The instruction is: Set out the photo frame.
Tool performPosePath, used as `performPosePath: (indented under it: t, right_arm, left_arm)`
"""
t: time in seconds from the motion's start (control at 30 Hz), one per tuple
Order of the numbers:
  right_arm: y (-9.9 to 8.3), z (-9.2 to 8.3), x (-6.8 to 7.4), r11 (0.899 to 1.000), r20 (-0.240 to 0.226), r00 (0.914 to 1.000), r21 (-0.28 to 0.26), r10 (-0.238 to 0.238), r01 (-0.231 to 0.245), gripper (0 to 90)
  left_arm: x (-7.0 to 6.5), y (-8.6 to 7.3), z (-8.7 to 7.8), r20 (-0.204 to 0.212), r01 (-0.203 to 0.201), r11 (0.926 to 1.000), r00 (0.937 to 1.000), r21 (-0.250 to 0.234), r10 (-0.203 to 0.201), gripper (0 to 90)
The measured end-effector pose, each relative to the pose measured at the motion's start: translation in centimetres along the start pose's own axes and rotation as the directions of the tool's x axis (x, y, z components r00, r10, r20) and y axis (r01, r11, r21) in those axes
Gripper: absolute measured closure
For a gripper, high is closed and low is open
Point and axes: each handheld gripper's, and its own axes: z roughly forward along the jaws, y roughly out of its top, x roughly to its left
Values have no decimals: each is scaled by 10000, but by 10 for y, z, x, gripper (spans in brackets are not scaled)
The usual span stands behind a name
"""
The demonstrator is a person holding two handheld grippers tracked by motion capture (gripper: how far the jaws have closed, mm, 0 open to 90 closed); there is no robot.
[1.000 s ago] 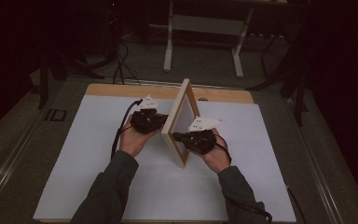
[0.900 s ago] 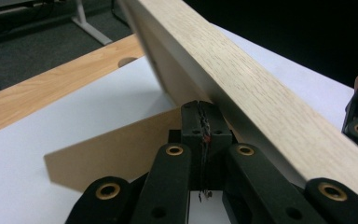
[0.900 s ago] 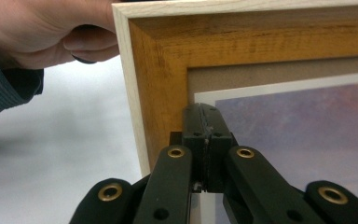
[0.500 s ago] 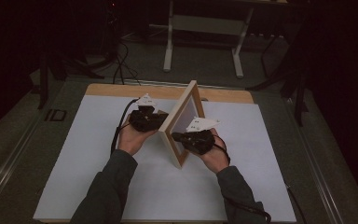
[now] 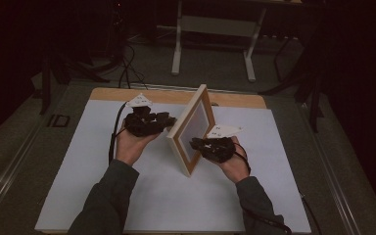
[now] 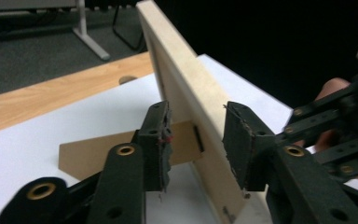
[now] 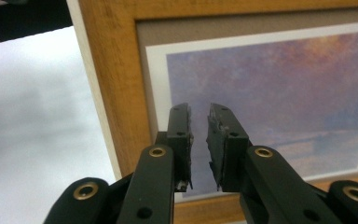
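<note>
From my end the job in hand looks like standing the picture frame up on the white mat and letting go without toppling it. Nearest me, the right gripper sits at the glazed face of the frame; in the right gripper view its jaws have just been opening but stand only a narrow gap apart, with nothing between them, pointed at the print behind the glass. The left gripper is at the back of the frame; its jaws have just been opening too and now stand fairly wide, one to each side of the frame's edge without pressing on it. The frame stands tilted near the middle of the mat, its lower corner on the mat towards me. Behind it the brown stand flap is swung out towards the mat, though I can't quite tell whether its foot is fully planted.

To finish well, I'd draw the left jaws straight back along the edge, not sideways, so a pad doesn't clip the wood. I'd keep the right gripper near the glass as a stop until the frame holds on its own, with the bare wood strip of the table beyond.
</note>
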Motion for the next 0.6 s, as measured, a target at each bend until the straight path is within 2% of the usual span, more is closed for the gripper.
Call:
performPosePath:
  t: [0.23,0.43,0.6]
  right_arm:
    - [-6,-4,-5,9999,75,9998,11,161,-161,771]
    - [-8,-8,-8,9996,146,9995,26,275,-276,764]
    - [-11,-12,-13,9993,268,9989,-12,385,-385,759]
  left_arm:
    - [-22,-1,-7,61,-201,9997,9998,-149,202,489]
    - [-37,-12,-3,-332,-392,9992,9987,92,395,452]
    - [-41,-27,5,-745,-329,9988,9966,362,356,467]
